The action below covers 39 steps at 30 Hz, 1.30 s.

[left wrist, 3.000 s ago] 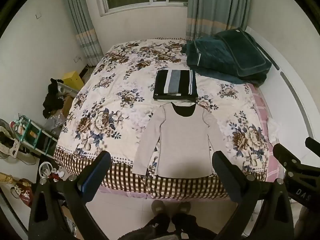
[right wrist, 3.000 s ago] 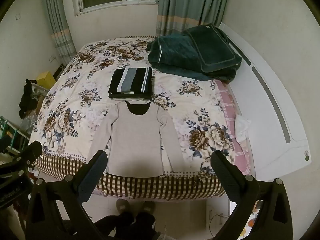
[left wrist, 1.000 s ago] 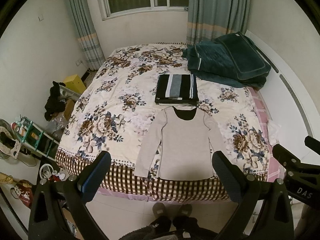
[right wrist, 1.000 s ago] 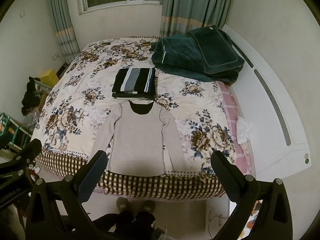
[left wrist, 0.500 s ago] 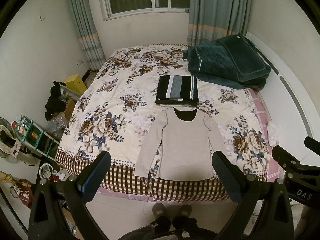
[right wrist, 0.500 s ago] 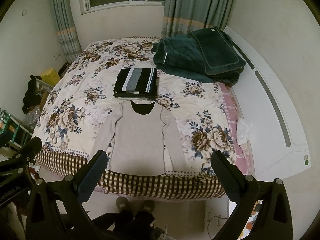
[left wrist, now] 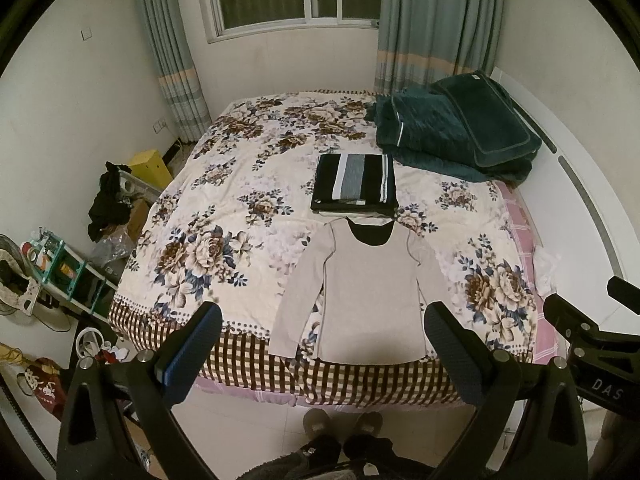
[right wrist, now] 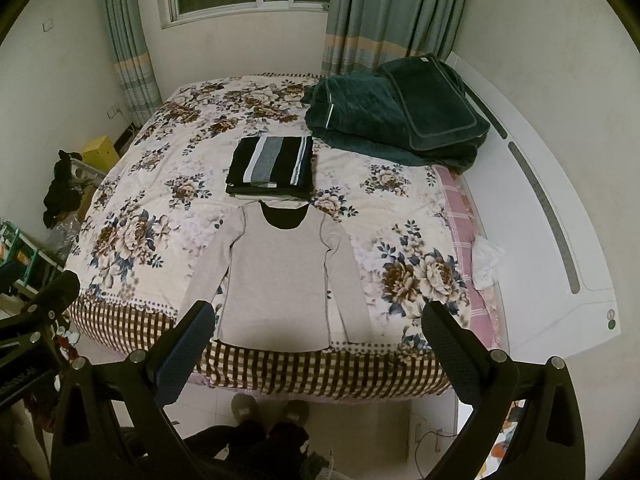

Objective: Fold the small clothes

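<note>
Beige shirt [left wrist: 368, 292] unmoved flat on bed [left wrist: 224, 216], both tools [left wrist: 322, 344] [right wrist: 316, 338] still spread wide, hovering above.

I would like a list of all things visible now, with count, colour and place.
shirt: 1, beige, flat at the bed's near edge
folded stack: 1, black with grey and white stripes, just beyond the shirt
blanket: 1, dark green, far right of the bed
bed cover: 1, floral cream
curtains: 2, grey-green, beside the window
box: 1, yellow, floor left of the bed
slippers: 2, grey, on the person's feet
left gripper: open, above the floor
right gripper: open, above the floor
</note>
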Each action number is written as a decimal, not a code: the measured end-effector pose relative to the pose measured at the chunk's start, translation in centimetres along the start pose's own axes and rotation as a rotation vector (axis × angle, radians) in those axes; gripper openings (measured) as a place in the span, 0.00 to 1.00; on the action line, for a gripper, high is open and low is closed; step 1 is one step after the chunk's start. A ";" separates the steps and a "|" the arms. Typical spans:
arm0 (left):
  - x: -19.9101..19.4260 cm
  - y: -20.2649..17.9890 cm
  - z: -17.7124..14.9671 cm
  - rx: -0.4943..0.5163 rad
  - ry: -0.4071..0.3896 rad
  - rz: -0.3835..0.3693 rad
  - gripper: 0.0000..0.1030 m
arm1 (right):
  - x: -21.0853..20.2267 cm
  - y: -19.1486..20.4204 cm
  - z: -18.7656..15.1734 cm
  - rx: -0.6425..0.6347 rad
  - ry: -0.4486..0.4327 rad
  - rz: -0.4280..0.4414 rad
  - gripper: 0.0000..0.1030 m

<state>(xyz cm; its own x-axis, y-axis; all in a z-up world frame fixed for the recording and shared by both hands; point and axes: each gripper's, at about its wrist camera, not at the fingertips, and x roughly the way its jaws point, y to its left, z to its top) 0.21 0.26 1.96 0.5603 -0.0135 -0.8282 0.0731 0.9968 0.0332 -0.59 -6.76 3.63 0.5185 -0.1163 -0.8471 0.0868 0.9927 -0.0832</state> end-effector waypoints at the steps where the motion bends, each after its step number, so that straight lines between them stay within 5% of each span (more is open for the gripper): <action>1: 0.1 0.0 0.1 0.000 0.001 -0.001 1.00 | 0.0 0.0 0.0 0.002 0.000 0.001 1.00; 6: 1.8 0.2 0.9 -0.014 -0.011 0.010 1.00 | 1.6 -0.9 0.3 0.066 0.004 0.067 1.00; 11: 8.3 0.5 1.0 0.008 -0.034 0.059 1.00 | 9.2 -5.2 -0.6 0.220 0.080 0.032 1.00; 18: 23.0 1.0 -2.6 0.033 0.162 0.152 1.00 | 26.8 -14.5 -8.1 0.466 0.300 -0.037 1.00; 24: 35.4 -0.3 -8.8 0.012 0.330 0.208 1.00 | 45.6 -22.0 -18.0 0.787 0.514 0.033 1.00; 31: 45.8 -2.2 -14.5 -0.016 0.519 0.289 1.00 | 62.2 -24.1 -26.3 1.038 0.656 0.093 0.98; 35: 49.8 -3.0 -17.0 -0.031 0.570 0.282 1.00 | 66.1 -22.5 -27.5 1.086 0.631 0.112 0.74; 37: 51.2 -3.2 -17.7 -0.046 0.579 0.273 1.00 | 65.8 -21.9 -27.2 1.081 0.562 0.075 0.36; 38: 51.5 -3.2 -18.0 -0.059 0.578 0.267 1.00 | 65.5 -21.6 -26.9 1.076 0.529 0.061 0.08; 39: 51.6 -2.9 -18.2 -0.074 0.576 0.259 1.00 | 65.0 -21.2 -26.6 1.074 0.489 0.072 0.08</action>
<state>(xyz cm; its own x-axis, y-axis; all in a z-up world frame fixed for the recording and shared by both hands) 13.90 -1.92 -51.06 0.0169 0.2532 -0.9673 -0.0744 0.9650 0.2513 8.65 -34.53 -63.60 0.1911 0.1945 -0.9621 0.8623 0.4351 0.2592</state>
